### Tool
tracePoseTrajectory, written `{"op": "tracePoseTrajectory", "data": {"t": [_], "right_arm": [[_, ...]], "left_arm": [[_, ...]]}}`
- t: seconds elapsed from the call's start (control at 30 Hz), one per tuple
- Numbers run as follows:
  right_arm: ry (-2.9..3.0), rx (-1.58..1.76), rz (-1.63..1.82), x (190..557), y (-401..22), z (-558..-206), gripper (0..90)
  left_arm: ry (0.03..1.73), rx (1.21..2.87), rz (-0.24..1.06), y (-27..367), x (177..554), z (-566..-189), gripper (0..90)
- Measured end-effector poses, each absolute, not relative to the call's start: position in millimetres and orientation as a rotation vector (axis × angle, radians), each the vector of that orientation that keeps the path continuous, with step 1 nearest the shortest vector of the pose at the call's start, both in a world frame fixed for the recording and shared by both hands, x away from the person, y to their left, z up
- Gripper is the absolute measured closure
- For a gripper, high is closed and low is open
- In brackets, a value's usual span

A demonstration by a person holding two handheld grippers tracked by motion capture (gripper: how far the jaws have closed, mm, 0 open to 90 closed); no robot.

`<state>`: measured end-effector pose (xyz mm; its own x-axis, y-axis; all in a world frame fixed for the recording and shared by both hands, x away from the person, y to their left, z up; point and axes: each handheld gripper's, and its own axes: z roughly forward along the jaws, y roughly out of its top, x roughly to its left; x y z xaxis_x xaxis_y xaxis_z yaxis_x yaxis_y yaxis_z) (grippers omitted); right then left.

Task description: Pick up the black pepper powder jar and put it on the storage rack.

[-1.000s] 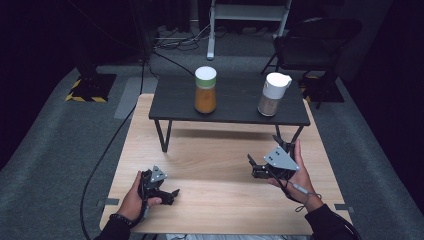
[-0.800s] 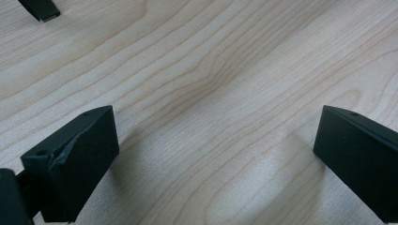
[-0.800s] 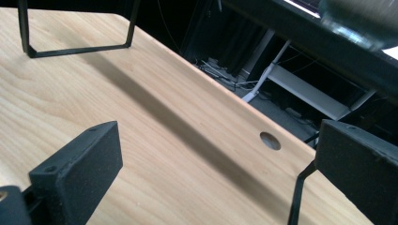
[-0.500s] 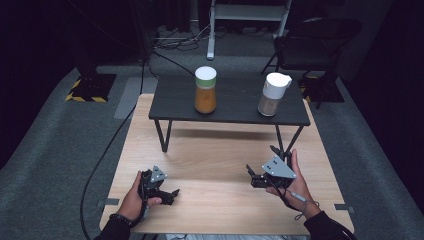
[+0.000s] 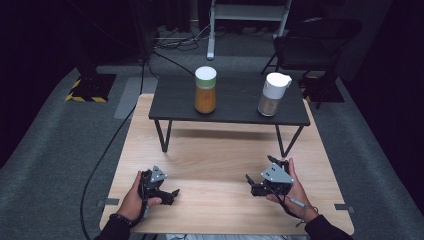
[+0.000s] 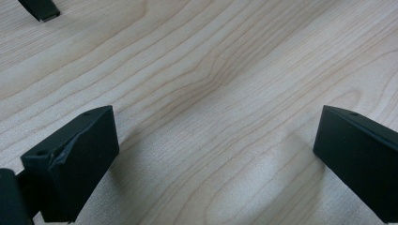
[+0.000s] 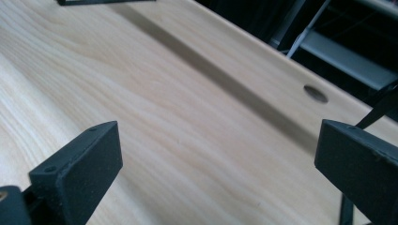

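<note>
Both grippers rest low on the light wooden table (image 5: 220, 160) in the lower part of the high view. The left gripper (image 5: 169, 194) lies at the lower left of the frame, held by the left hand (image 5: 134, 200), in the same spot as one second ago. Its jaws stand wide apart with bare wood grain between them, as the left gripper view confirms (image 6: 211, 154).

The right gripper (image 5: 257, 182) sits at the lower right of the frame in the right hand (image 5: 295, 192). Compared with the earlier frames it has come down and toward the bottom edge, away from the legs of the small dark table (image 5: 230, 107). Its jaws are also spread wide over bare wood (image 7: 211, 154), clamped on nothing.

On the dark table in the upper middle of the frame stand two containers, unchanged in place: a jar of orange contents with a white lid (image 5: 206, 90) to the left, and a white-capped bottle (image 5: 274, 94) to the right. Both are upright and well apart from each other and from the grippers. A black chair (image 5: 312, 42) stands behind, at the upper right.
</note>
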<state>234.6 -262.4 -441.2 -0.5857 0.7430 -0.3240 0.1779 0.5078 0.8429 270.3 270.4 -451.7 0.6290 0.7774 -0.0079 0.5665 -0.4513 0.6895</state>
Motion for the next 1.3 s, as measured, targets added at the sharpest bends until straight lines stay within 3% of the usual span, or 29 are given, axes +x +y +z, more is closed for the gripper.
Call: {"op": "tracePoseTrajectory", "data": {"t": [1.3], "right_arm": [[2.255, 1.0, 0.943, 253.6, -319.9, -453.7, 1.1]], "left_arm": [[1.045, 2.183, 0.408, 270.4, 270.4, -451.6, 0.4]]}}
